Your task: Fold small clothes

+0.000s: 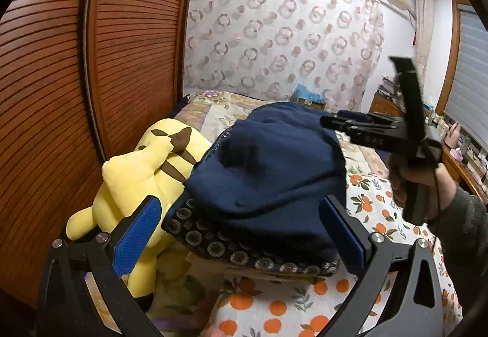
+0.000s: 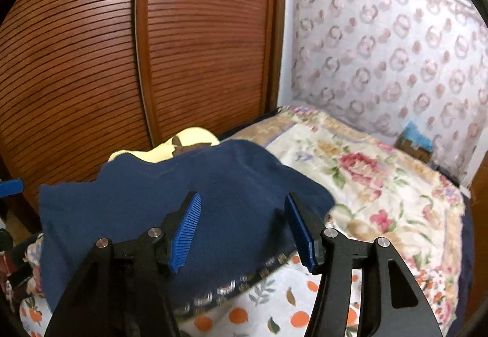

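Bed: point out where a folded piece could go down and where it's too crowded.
Free: the floral quilt right of the navy garment, up to the curtained wall; also the orange-print sheet in front of it. Crowded: the left side, where the yellow plush toy sits against the wooden wardrobe doors.

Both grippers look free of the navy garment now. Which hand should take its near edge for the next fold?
Probably right: the right gripper hangs open just above the navy garment. The left gripper is also open but frames the stack's corner.

The folded garment [image 1: 274,172] lies on a cushion [image 1: 244,251], plush toy [image 1: 146,178] just left.
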### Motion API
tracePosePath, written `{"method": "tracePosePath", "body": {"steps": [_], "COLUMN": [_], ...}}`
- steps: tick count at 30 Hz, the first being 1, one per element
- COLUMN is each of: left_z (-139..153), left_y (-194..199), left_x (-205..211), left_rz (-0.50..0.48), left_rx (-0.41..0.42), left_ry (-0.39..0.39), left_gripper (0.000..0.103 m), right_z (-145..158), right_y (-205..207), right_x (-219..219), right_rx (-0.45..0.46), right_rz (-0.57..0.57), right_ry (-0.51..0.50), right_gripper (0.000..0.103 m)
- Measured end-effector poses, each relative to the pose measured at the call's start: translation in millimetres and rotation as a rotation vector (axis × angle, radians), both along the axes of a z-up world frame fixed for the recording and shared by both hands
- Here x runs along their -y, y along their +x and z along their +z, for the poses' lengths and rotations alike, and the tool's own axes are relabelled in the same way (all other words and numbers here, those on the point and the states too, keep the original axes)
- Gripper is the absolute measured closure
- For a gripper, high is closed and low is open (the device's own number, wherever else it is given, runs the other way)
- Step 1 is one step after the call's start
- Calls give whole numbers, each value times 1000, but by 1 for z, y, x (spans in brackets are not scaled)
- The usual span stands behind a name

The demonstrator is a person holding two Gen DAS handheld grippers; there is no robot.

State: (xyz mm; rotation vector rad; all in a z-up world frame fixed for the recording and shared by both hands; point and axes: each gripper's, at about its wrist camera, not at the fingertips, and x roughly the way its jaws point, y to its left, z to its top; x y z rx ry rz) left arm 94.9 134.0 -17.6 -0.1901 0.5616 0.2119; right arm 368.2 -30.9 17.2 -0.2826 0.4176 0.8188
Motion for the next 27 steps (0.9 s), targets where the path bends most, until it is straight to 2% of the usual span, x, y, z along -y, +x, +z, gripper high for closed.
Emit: {"method": "tracePosePath", "body": {"steps": [4, 12, 19, 25, 27], "left_z": [3, 8, 7, 5, 5], "left_y": [-1, -7, -10, -14, -16], "left_x": [13, 57, 90, 120, 129], "left_rz": [-18, -71, -131, -191, -198], "left_rx": [-5, 2, 22, 29, 35], "left_ry": [11, 76, 75, 82, 79], "left_gripper": [0, 0, 0, 0, 0], "right_z": [5, 3, -2, -11, -14], "right_y": [-34, -99, -159, -205, -217], "right_x": [23, 84, 132, 166, 175], "right_rx": [1, -7, 5, 28, 20], "right_rz": [-6, -58, -118, -220, -249], "right_ry": [33, 83, 120, 126, 135], "right_gripper": [41, 26, 25, 24, 21]}}
